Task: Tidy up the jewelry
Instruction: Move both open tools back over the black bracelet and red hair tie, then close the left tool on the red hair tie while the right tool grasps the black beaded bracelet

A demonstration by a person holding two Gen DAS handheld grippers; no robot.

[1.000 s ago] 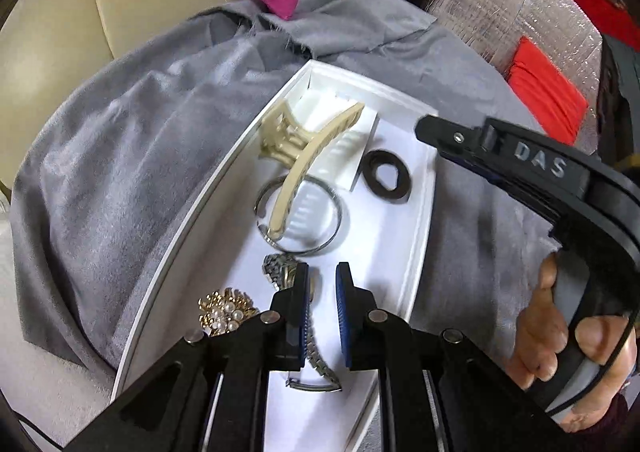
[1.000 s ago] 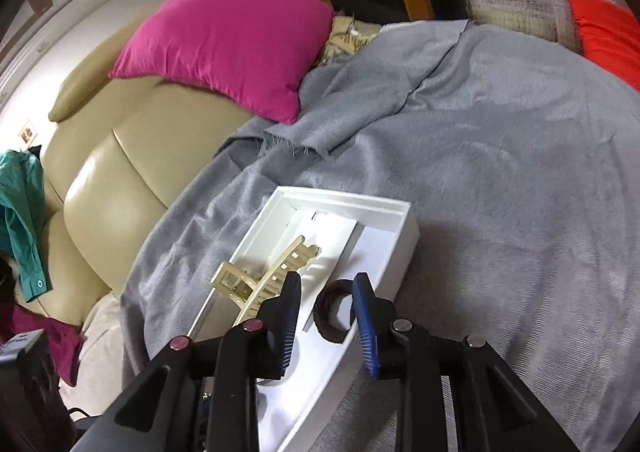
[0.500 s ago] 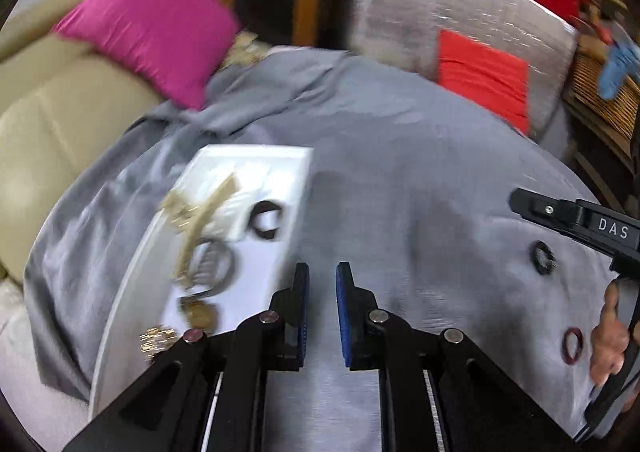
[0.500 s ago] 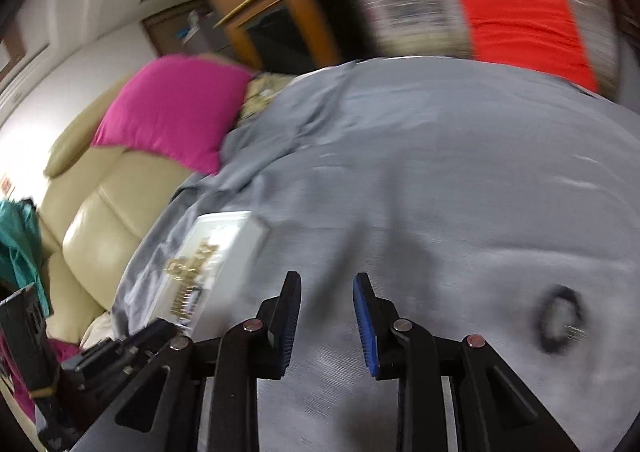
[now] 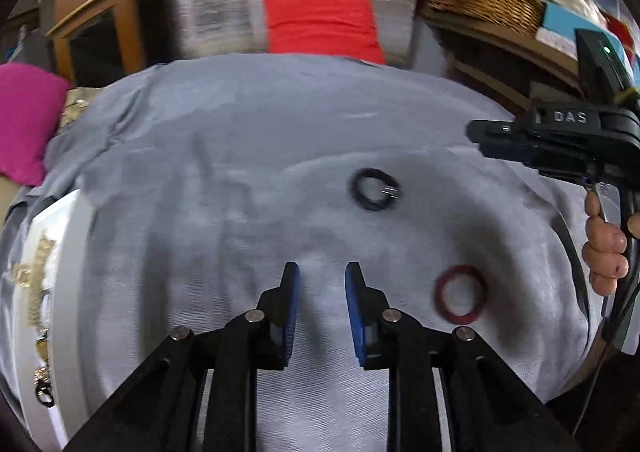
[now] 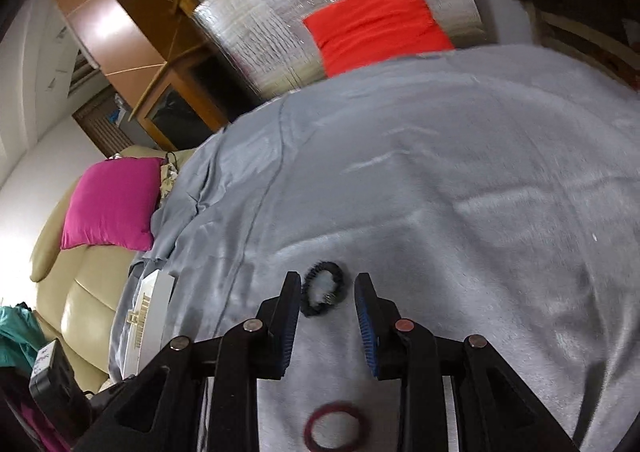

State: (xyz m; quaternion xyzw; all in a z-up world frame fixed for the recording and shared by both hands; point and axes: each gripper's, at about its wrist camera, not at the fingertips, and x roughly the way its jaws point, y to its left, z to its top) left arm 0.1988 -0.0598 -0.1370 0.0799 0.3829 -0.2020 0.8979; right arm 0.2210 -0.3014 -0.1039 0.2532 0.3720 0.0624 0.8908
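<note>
We have the right gripper (image 6: pixel 327 294) spread wide at lower centre of its view, a black hair tie (image 6: pixel 322 294) lying flat on the grey cloth (image 6: pixel 460 180) between its tips. Our left gripper (image 5: pixel 322 284) hangs spread and empty over bare cloth. A red hair tie (image 5: pixel 460 294) lies lower right, the white tray (image 5: pixel 76 292) at far left.

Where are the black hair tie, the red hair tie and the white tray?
black hair tie (image 6: pixel 308 308): right wrist view, left side of its loop.
red hair tie (image 5: pixel 441 294): left wrist view, left side of its band.
white tray (image 5: pixel 74 292): left wrist view, its near rim.
</note>
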